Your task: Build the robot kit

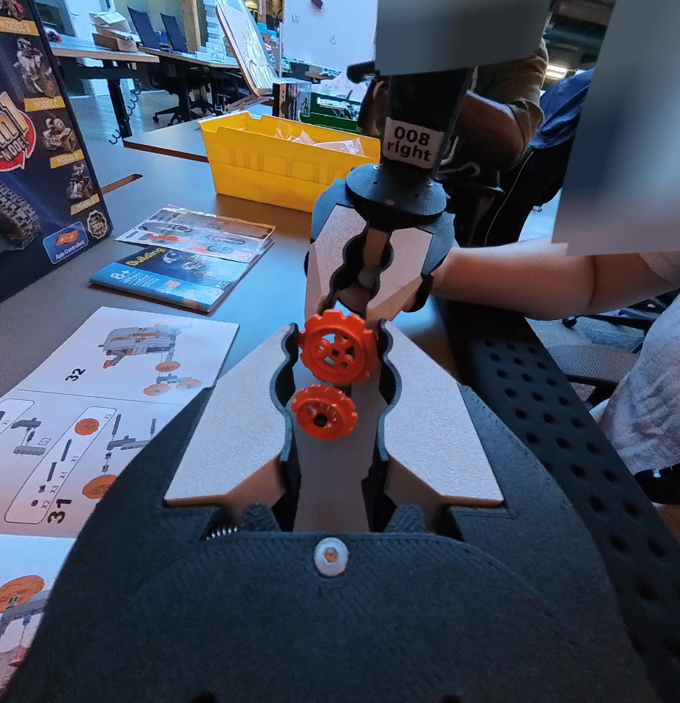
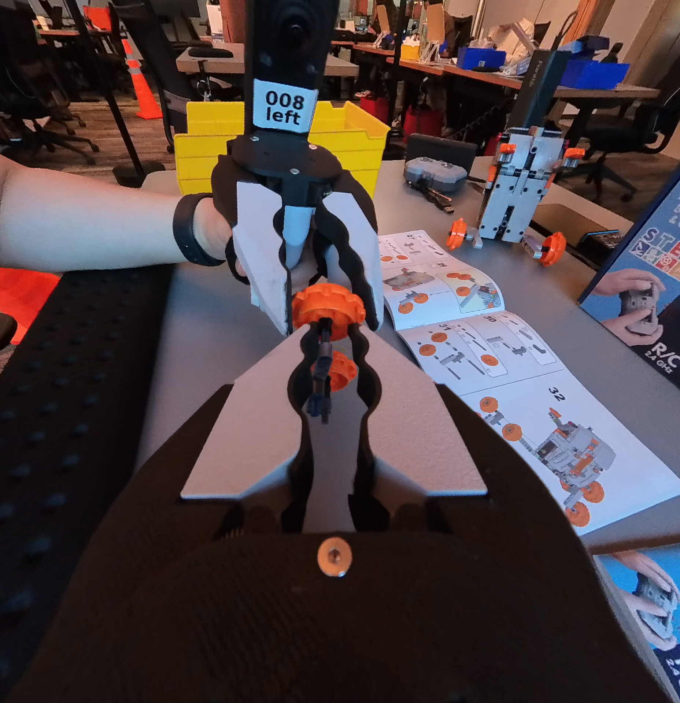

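the left gripper point(image 1: 336, 342) is clamped on the rim of a small orange wheel point(image 1: 337, 347), above the table point(image 2: 559, 304), while the right gripper point(image 2: 332, 334) pinches its thin axle point(image 2: 322, 365); it looks light, stiff and a bit slippery.

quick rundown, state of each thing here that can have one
left gripper: shut on upper orange wheel
right gripper: shut on dark axle
lower orange wheel: loose on table, ungripped
instruction booklet: lying open
yellow bin: upright, plastic bags inside
grey model: standing upright
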Action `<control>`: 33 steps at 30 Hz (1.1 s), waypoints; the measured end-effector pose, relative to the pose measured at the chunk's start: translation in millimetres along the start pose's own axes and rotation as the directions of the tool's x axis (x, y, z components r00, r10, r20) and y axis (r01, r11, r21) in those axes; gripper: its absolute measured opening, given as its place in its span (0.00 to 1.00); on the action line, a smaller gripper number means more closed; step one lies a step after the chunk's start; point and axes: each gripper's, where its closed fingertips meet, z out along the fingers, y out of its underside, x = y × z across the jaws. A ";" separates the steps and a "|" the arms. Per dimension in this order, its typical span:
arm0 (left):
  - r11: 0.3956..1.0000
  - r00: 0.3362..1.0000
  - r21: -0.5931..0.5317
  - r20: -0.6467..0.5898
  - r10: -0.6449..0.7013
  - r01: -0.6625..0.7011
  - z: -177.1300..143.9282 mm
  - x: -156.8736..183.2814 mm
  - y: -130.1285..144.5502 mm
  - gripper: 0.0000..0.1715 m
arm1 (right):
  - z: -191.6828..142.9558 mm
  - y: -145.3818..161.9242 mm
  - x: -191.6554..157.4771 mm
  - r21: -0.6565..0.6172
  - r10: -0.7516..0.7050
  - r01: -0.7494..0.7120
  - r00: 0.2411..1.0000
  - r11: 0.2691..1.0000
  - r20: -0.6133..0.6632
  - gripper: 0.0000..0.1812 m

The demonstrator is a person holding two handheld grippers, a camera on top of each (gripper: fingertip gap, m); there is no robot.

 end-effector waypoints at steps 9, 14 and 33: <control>1.000 0.999 -0.020 0.033 -0.003 0.004 2.0 -5.6 5.2 0.22 | -0.7 6.5 0.6 -0.070 -0.058 0.055 0.997 0.996 -0.047 0.03; 0.999 1.000 -0.031 0.008 0.014 -0.014 3.4 0.2 5.7 0.22 | -1.6 5.6 -5.7 -0.055 -0.084 0.083 0.996 0.995 -0.002 0.03; 0.989 0.997 -0.139 -0.066 0.042 -0.051 15.3 17.8 25.3 0.25 | -3.5 21.1 -22.7 -0.096 -0.049 0.059 0.993 0.994 0.109 0.04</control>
